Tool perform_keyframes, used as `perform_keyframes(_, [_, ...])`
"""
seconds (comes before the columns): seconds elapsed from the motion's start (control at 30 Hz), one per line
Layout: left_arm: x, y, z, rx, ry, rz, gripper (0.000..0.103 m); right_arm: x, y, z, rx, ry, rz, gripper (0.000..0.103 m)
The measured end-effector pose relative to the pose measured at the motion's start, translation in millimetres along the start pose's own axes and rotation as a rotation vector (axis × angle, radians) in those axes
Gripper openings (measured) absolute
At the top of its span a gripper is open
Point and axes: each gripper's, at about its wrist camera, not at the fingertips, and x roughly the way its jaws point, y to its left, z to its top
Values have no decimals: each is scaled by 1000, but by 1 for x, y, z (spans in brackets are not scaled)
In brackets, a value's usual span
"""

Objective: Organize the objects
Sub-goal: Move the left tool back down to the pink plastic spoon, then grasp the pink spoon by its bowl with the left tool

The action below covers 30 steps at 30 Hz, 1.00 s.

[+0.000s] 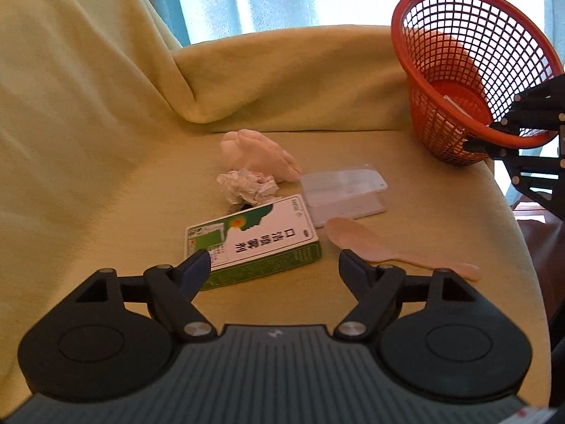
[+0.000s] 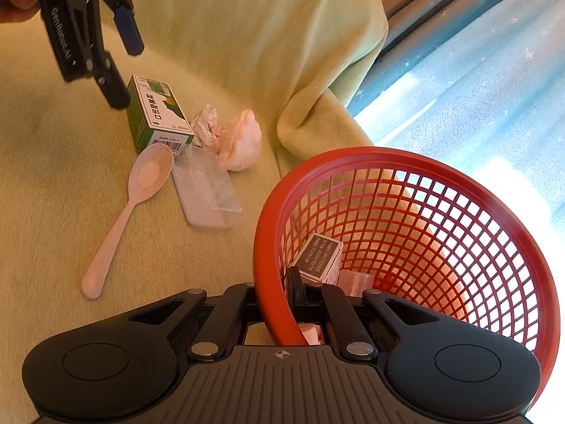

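Two tongs: left tongs point(image 1: 275, 259) released, straddling green-and-white cardboard medicine box point(image 1: 252, 238) at six o'clock of scattered items; light, crushable, take long sides. Right tongs point(image 2: 305, 295) clenched on red mesh plastic basket point(image 2: 406, 162) rim.

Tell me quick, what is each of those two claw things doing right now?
Left gripper: jaws open, empty, just above the green box.
Right gripper: jaws shut on the rim of the red basket.
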Motion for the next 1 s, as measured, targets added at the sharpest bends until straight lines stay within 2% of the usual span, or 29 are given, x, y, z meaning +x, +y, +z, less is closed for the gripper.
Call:
perform_keyframes(0.13, [9,-20,0,-26,5,-61,72,0,0,0,-3,0,1,1])
perform_keyframes(0.2, [15,-28,0,-41,13,-88,61,0,0,0,-5,0,0,1])
perform_keyframes(0.3, [23,-38,1,-71,20,-121,55,1,1,0,-12,-1,-2,1])
perform_keyframes(0.6, [51,-57,10,-141,49,-77,54,2,1,0,-12,-4,-1,1])
perform_keyframes(0.87, [65,-71,9,-77,58,-24,55,2,0,-1,-15,-5,2,1])
perform_keyframes(0.93, [62,-70,8,-44,65,-36,50,2,0,-1,-16,-5,1,1])
perform_keyframes(1.0, [58,-66,7,-23,77,-48,36,1,0,-1,-15,-5,1,1])
